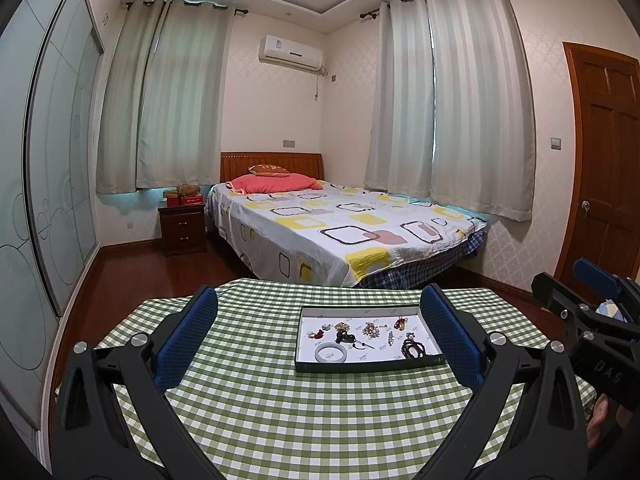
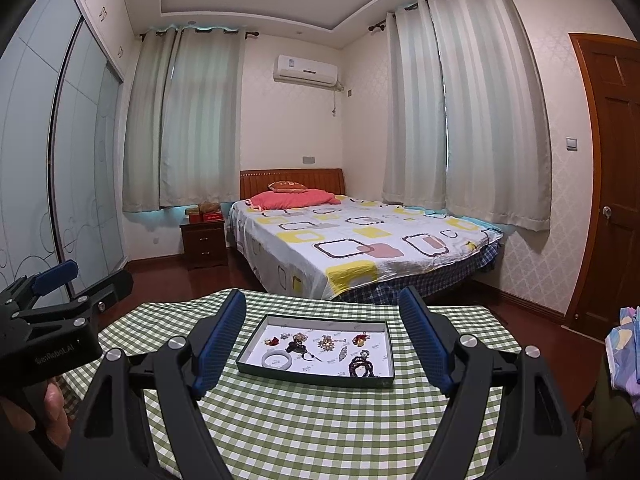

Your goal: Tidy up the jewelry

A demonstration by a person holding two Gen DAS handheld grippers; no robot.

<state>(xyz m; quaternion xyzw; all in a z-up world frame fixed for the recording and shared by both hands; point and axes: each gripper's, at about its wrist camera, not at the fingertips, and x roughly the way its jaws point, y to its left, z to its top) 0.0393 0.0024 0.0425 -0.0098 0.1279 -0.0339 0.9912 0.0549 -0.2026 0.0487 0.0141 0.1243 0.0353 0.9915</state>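
A shallow dark-rimmed tray (image 1: pixel 368 365) with a white floor lies on the green checked tablecloth (image 1: pixel 260 400). It holds several jewelry pieces: a white bangle (image 1: pixel 330 353), a dark bead bracelet (image 1: pixel 412 348) and small brooches (image 1: pixel 370 329). My left gripper (image 1: pixel 319 296) hovers short of the tray, open and empty, with the tray just inside its right finger. My right gripper (image 2: pixel 323 296) is also open and empty, and it frames the tray (image 2: pixel 316 376), the bangle (image 2: pixel 275 359) and the beads (image 2: pixel 362 364). Each wrist view shows the other gripper at its edge (image 1: pixel 568 280) (image 2: pixel 86 278), held by a hand.
Beyond the table stands a bed (image 1: pixel 340 224) with a patterned sheet, and a dark nightstand (image 1: pixel 182 226) sits to its left. Sliding wardrobe doors (image 1: pixel 48 184) line the left wall, and a wooden door (image 1: pixel 604 160) is on the right. Folded patterned fabric (image 2: pixel 624 348) lies beside the table's right side.
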